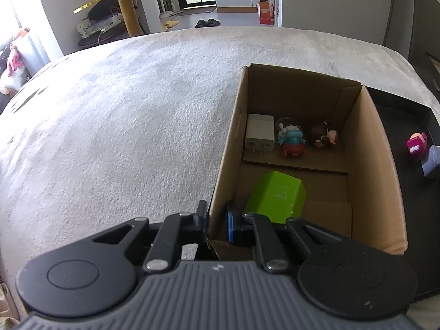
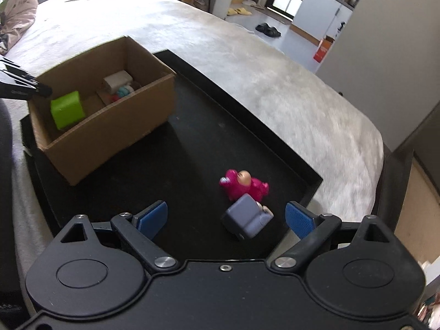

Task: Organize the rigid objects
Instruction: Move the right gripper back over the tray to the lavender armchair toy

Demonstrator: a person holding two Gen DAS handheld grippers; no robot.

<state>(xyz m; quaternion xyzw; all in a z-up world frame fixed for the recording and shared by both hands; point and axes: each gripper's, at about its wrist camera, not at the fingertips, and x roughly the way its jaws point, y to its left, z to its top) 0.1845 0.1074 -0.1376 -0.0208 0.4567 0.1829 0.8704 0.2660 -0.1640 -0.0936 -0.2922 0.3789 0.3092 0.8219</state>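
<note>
An open cardboard box [image 1: 371,151] [image 2: 110,134] stands on a black tray [image 2: 198,126]. Inside it are a green block [image 1: 275,196] [image 2: 67,110], a white charger [image 1: 260,132], a blue-and-red figurine [image 1: 293,140] and a brown figurine [image 1: 323,136]. My left gripper [image 1: 217,221] is shut on the box's near corner wall, one finger outside and one inside. On the tray lie a pink figurine [image 2: 243,185] and a grey-purple block [image 2: 247,220]. My right gripper [image 2: 225,218] hangs open just above them, with the block between its blue pads [image 2: 298,218] and not touched.
The tray [image 1: 398,115] sits on a pale fluffy cover [image 1: 123,110] that spreads far to the left and behind. The tray's raised rim [image 2: 308,189] runs close to the right of the two toys. Beyond the cover's far edge are a floor, slippers and furniture.
</note>
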